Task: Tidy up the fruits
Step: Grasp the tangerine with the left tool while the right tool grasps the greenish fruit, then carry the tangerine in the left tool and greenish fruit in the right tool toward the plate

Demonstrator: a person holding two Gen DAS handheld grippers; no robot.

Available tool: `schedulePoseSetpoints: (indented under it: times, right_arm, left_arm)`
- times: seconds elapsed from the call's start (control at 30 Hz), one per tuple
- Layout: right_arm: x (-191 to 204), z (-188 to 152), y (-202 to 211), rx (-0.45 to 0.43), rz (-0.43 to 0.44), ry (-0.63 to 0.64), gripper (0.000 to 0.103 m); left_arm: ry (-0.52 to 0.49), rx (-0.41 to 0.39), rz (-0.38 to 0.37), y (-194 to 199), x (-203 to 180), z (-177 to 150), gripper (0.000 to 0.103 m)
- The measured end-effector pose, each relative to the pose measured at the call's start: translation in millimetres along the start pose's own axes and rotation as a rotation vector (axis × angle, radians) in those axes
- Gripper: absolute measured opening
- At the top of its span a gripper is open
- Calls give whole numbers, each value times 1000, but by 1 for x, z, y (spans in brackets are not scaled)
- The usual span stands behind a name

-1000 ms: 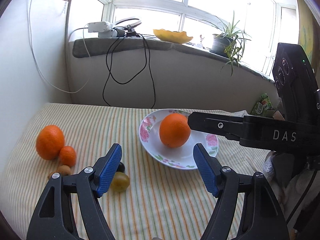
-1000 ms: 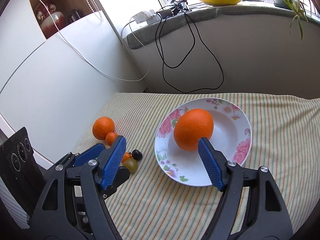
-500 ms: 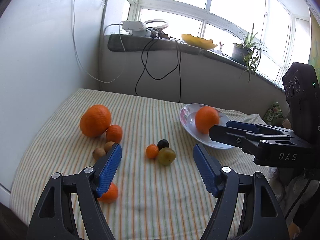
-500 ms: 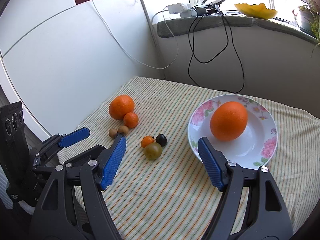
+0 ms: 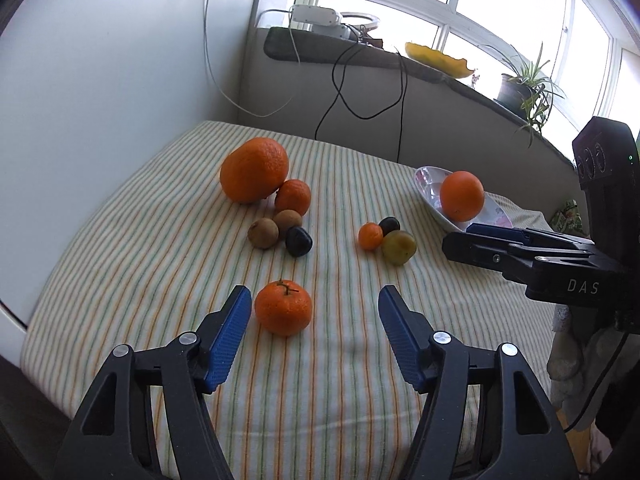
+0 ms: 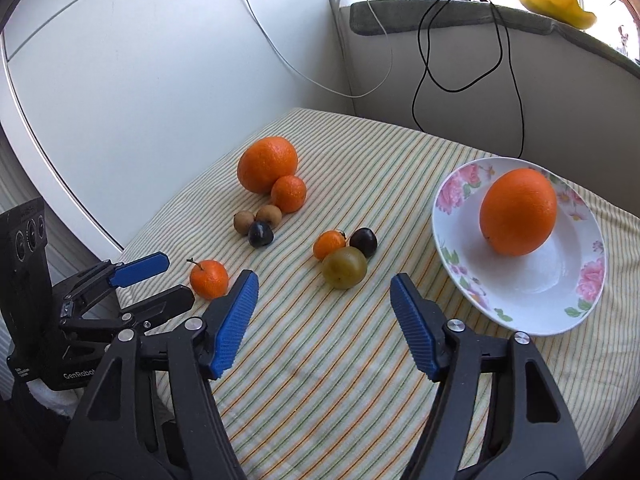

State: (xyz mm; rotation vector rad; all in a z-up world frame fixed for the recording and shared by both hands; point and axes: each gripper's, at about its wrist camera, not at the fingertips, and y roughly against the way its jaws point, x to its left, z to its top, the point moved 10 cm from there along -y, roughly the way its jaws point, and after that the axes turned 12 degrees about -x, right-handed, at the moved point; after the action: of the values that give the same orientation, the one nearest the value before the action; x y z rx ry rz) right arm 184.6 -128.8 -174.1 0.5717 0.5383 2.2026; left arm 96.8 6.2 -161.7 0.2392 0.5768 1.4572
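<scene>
A floral plate (image 6: 520, 304) (image 5: 430, 184) on the striped cloth holds one large orange (image 6: 518, 212) (image 5: 462, 196). A second large orange (image 5: 254, 170) (image 6: 267, 165) lies at the far left with a small tangerine (image 5: 293, 197), two brown fruits (image 5: 263, 233) and a dark plum (image 5: 298, 241). A small orange fruit (image 5: 370, 236), a dark plum (image 5: 389, 225) and a green plum (image 5: 398, 247) (image 6: 344, 267) lie mid-cloth. A stemmed tangerine (image 5: 283, 307) (image 6: 209, 279) sits just ahead of my open, empty left gripper (image 5: 314, 312). My right gripper (image 6: 324, 300) is open and empty, near the green plum.
A white wall (image 5: 100, 80) bounds the left side. A grey sill (image 5: 360, 52) at the back carries a power strip, dangling black cables (image 5: 360, 92), a yellow dish (image 5: 438, 58) and a potted plant (image 5: 524, 88). The cloth's front edge (image 5: 280, 448) is close.
Both grippers have pulled back and swung left, away from the plate. The stemmed tangerine now lies between the left gripper's fingertips. The orange stays on the plate.
</scene>
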Motion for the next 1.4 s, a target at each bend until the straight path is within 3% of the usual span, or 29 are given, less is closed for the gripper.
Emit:
schedulePoseSetpoints:
  times: [0.07,0.3,0.67,0.73,1.0,1.17,1.4]
  right_arm:
    - [-2,-5,-7,16,-10,-1,65]
    - [-9,-14,-29,53,-39,-3,58]
    - [-17,-20,-58,101,-77,-7,51]
    - [-18,-20,-60,104,-79,-9,50]
    - [-20,-20,-68,119,-77,-8,44]
    - [-19,-20,-70,124,-75,-3,37]
    - [-18,-20,-69,124,-78,7,35]
  left_arm:
    - [19,13,-1,-4,4,-4,59]
    - [56,44,-6,-13,14,-16,55]
    - [69,56,5,-24,21,-18,53]
    - [71,68,7,-27,22,-20,47]
    - [67,80,20,-33,24,-24,38]
    - [71,77,18,-33,25,-24,37]
    - [67,71,18,-32,24,-23,37]
